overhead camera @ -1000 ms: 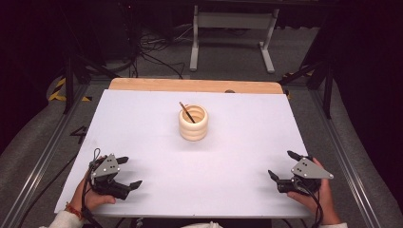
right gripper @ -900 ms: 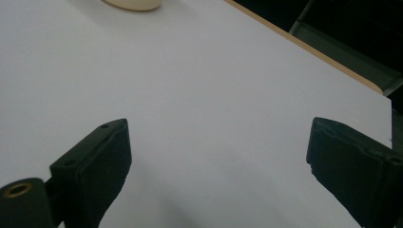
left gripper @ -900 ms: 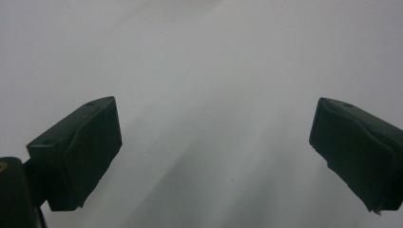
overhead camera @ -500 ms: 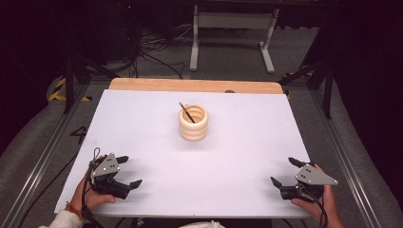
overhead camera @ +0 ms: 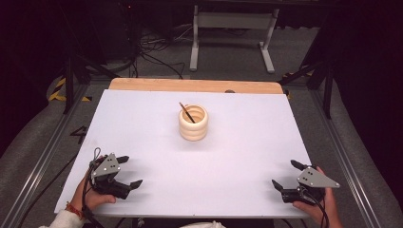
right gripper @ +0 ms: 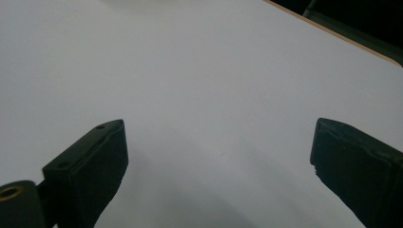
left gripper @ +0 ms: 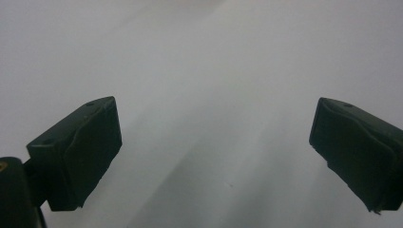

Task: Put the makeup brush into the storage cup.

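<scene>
- Closest to me, my left gripper (overhead camera: 124,172) and right gripper (overhead camera: 286,175) both sit low at the near edge of the table (overhead camera: 247,142), jaws spread wide with nothing between them. The right one's jaws have just been opening a touch more, still with only bare white tabletop in the gap.
- Farther out, near the middle and well apart from both grippers, stands the cup (overhead camera: 193,122): pale, ribbed like stacked rings, upright. I'd guess wood or ceramic, so stiff and fairly light, and the ribs should give the pads something to bite on.
- Inside it leans a thin dark stick (overhead camera: 187,112), maybe a pencil or brush, can't tell which. It looks light, rigid and skinny, so easy to twist in the grip. I'd pinch it by the end poking above the rim, and maybe steady the cup with the other gripper so it doesn't tip.
- Nothing stands in the way across the white top.
- Beyond the far wooden edge there's a metal stand (overhead camera: 233,33) and cables (overhead camera: 152,57) on the floor, out of reach anyway.
</scene>
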`<state>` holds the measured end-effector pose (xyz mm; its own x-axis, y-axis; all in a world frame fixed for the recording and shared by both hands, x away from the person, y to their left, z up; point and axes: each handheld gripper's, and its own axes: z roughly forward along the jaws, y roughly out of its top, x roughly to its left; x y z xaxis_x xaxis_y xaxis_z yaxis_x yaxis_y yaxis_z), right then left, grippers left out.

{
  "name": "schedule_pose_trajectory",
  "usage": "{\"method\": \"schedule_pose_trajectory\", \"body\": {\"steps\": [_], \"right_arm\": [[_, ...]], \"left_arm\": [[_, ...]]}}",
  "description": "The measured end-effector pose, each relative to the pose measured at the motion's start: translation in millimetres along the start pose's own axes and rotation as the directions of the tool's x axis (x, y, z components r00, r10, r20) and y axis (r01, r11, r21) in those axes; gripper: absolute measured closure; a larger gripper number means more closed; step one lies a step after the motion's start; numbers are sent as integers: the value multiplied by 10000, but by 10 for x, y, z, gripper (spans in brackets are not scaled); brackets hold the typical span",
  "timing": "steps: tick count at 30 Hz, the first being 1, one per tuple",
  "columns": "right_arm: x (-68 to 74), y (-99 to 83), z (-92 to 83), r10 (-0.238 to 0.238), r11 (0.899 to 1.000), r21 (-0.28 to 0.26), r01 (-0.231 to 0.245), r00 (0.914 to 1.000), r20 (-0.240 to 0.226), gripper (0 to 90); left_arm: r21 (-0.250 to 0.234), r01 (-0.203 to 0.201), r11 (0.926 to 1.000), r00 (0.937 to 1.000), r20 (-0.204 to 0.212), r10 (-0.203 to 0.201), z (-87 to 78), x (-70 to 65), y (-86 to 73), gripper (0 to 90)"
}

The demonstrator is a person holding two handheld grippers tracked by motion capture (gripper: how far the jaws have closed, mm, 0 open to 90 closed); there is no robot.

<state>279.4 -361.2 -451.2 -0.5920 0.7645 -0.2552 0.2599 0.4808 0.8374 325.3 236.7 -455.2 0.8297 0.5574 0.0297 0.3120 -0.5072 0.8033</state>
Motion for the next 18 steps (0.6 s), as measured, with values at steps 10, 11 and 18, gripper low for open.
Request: {"method": "schedule_pose_trajectory", "body": {"steps": [10,11,18], "right_arm": [[57,-8,-4,-214,9996,163,214,9998,16,64],[53,-7,-5,-146,9998,121,146,9999,43,63],[55,-7,-6,-129,9999,83,129,9999,0,62]], "left_arm": [[-20,-53,10000,10000,15,53,-10,-3,2,40],[-13,-38,10000,10000,-9,38,-8,-2,4,40],[56,-77,10000,10000,9,77,7,-3,7,40]]}}
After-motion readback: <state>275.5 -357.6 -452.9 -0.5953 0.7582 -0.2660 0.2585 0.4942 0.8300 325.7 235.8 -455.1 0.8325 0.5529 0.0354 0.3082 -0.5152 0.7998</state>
